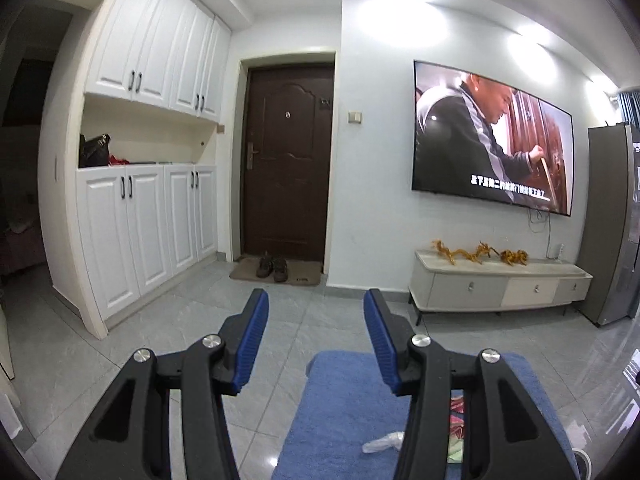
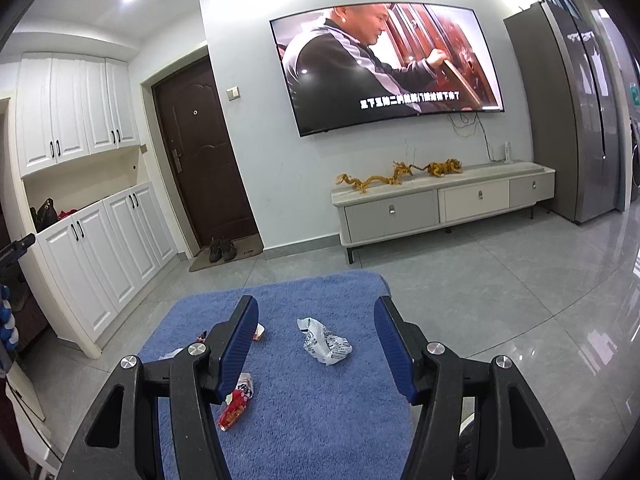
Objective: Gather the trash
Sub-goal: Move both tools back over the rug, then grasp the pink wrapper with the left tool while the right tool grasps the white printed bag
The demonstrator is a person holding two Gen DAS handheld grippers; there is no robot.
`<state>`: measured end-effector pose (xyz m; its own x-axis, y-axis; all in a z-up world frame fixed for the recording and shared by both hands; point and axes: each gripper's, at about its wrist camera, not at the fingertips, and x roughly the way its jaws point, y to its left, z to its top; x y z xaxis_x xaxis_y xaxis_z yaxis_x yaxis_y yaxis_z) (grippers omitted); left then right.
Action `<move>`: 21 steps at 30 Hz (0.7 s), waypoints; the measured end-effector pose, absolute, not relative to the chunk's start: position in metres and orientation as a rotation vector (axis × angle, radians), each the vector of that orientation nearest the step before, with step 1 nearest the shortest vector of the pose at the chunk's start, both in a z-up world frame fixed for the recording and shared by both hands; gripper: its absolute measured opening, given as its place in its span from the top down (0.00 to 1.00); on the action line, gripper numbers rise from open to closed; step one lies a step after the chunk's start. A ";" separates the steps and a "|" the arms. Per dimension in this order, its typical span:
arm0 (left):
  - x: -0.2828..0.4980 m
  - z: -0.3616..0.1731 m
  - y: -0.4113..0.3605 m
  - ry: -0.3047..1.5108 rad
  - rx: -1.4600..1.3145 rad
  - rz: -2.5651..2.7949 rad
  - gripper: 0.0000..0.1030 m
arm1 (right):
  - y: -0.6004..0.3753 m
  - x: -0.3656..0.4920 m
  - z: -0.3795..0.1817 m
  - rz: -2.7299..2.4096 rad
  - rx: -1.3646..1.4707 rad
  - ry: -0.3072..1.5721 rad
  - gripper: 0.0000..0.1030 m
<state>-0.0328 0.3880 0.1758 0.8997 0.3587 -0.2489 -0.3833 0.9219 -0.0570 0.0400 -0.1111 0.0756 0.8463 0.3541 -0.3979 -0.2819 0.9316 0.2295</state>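
Note:
A blue towel (image 2: 312, 408) covers a surface below both grippers. On it lie a crumpled white wrapper (image 2: 326, 342), a red snack wrapper (image 2: 237, 404), a small orange-and-white scrap (image 2: 259, 334) and a clear scrap (image 2: 170, 354) partly hidden by my finger. My right gripper (image 2: 316, 322) is open and empty above the towel, the white wrapper between its fingers. My left gripper (image 1: 316, 314) is open and empty, held above the towel's (image 1: 348, 400) left edge. A clear plastic scrap (image 1: 382, 442) and coloured wrappers (image 1: 456, 420) show beside its right finger.
Grey tiled floor (image 2: 500, 300) lies beyond the towel. A white TV cabinet (image 2: 440, 204) with golden figurines stands under a wall TV (image 2: 384, 68). White cupboards (image 1: 140, 220) stand left, a dark door (image 1: 286, 160) with shoes (image 1: 273, 267) ahead, a grey fridge (image 2: 568, 112) right.

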 end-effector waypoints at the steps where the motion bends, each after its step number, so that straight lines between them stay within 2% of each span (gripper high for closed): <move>1: -0.028 0.169 0.384 0.252 -0.107 0.375 0.54 | -0.110 0.046 0.072 0.338 0.167 0.464 0.44; 12: 0.083 0.018 0.303 0.606 -0.130 0.010 0.54 | -0.085 0.111 0.030 0.354 0.132 0.604 0.44; 21: 0.145 -0.048 0.234 0.765 -0.114 -0.170 0.54 | -0.055 0.161 -0.019 0.398 0.081 0.731 0.44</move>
<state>0.1454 0.2342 -0.0481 0.7090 -0.1937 -0.6781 0.1111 0.9802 -0.1638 0.1612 -0.0553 -0.0187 0.6732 0.3813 -0.6336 -0.3256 0.9221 0.2089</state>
